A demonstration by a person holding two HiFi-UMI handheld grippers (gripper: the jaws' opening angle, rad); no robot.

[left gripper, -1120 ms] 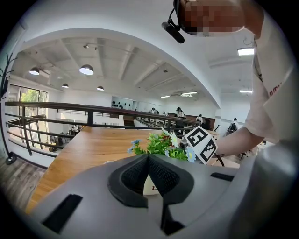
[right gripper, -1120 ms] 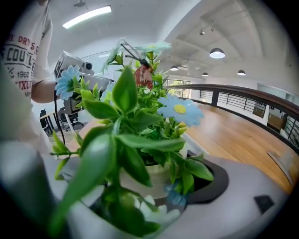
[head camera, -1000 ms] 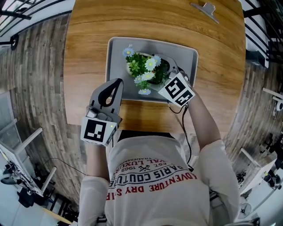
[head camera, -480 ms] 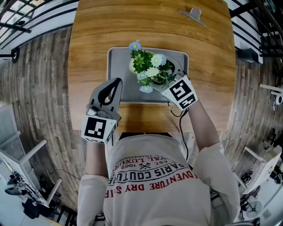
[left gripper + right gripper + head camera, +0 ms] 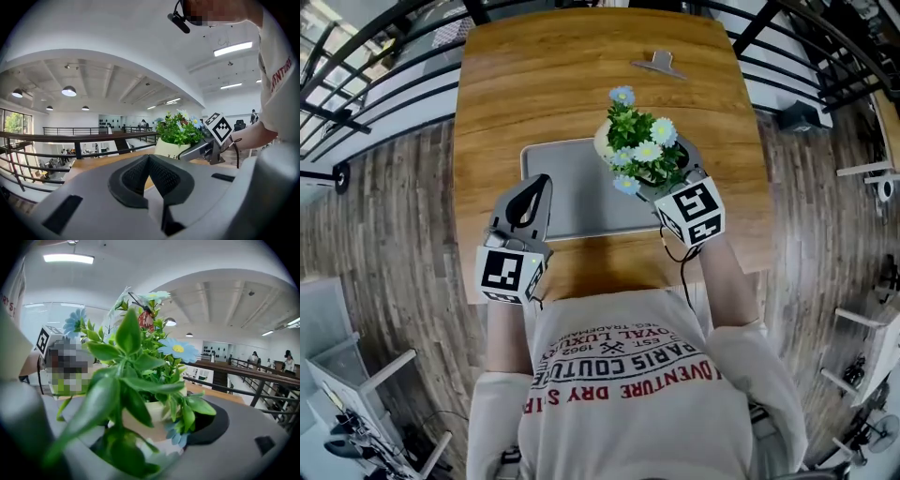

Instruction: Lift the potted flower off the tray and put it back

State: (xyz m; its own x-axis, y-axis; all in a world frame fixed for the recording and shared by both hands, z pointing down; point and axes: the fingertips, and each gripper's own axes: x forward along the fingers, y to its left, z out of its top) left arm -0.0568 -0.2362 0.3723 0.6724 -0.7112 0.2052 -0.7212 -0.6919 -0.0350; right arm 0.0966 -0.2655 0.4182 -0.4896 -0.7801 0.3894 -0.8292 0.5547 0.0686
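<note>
The potted flower [image 5: 640,150], a white pot with green leaves and blue and white daisies, hangs over the right end of the grey tray [image 5: 567,192]. My right gripper [image 5: 664,180] is shut on the pot from the near side. In the right gripper view the pot [image 5: 151,420] sits between the jaws, and leaves hide most of them. My left gripper [image 5: 536,186] is shut and holds nothing, over the tray's near left edge. The left gripper view shows its closed jaws and beyond them the pot [image 5: 169,146] with the right gripper [image 5: 200,149] on it.
The tray lies on a wooden table [image 5: 516,84]. A small metal clip [image 5: 656,63] rests near the table's far edge. Black railings [image 5: 366,66] and plank floor surround the table. The person's torso fills the near side.
My right gripper has raised the potted flower off the tray and carried it right. The left gripper has stayed at the tray's near left edge.
</note>
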